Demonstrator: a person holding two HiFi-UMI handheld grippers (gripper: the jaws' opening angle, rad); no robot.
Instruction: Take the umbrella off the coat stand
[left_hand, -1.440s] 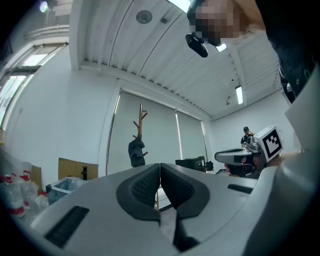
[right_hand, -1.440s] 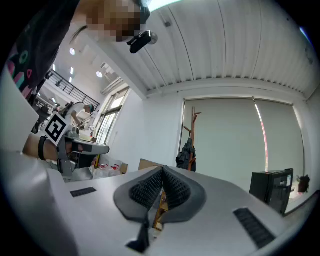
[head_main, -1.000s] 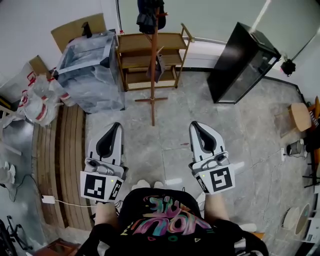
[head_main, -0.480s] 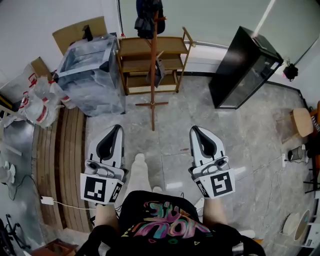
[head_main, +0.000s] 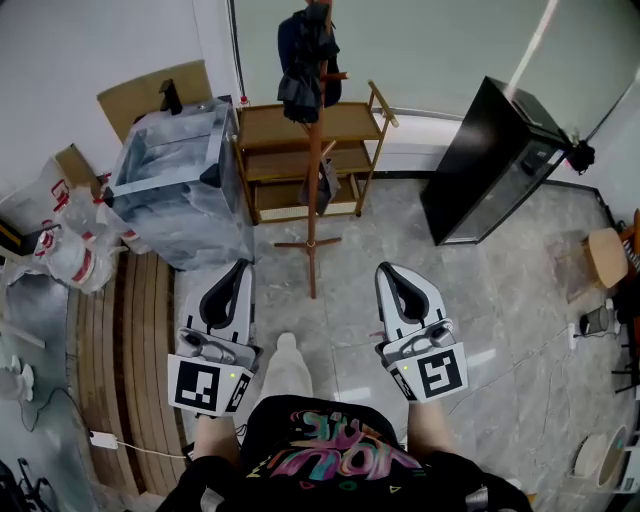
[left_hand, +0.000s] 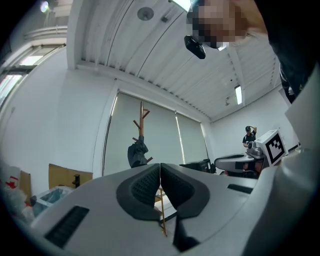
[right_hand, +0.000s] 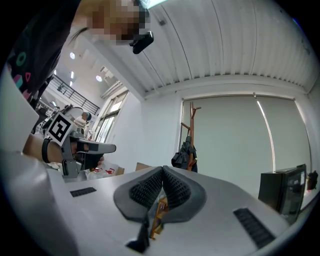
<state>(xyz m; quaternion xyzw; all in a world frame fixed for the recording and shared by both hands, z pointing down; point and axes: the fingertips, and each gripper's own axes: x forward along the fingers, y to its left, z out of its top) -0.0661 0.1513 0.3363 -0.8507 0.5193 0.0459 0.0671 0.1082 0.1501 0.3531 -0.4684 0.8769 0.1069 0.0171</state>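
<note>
Now | left tool (head_main: 240, 266); right tool (head_main: 386, 269): jaws together, empty | umbrella (head_main: 298, 62): on coat stand (head_main: 314, 225), ahead, apart

We lose the top of the coat stand (head_main: 313, 205) at the head view's upper edge, so we cannot tell how the dark umbrella (head_main: 298, 62) hangs there. In their own views, the left gripper (left_hand: 160, 167) and right gripper (right_hand: 162, 171) hide most of the stand's lower part.

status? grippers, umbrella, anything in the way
Both shut, empty: left gripper, right gripper. The umbrella hangs high on coat stand, untouched. Bare floor between; wooden shelf behind stand.
</note>
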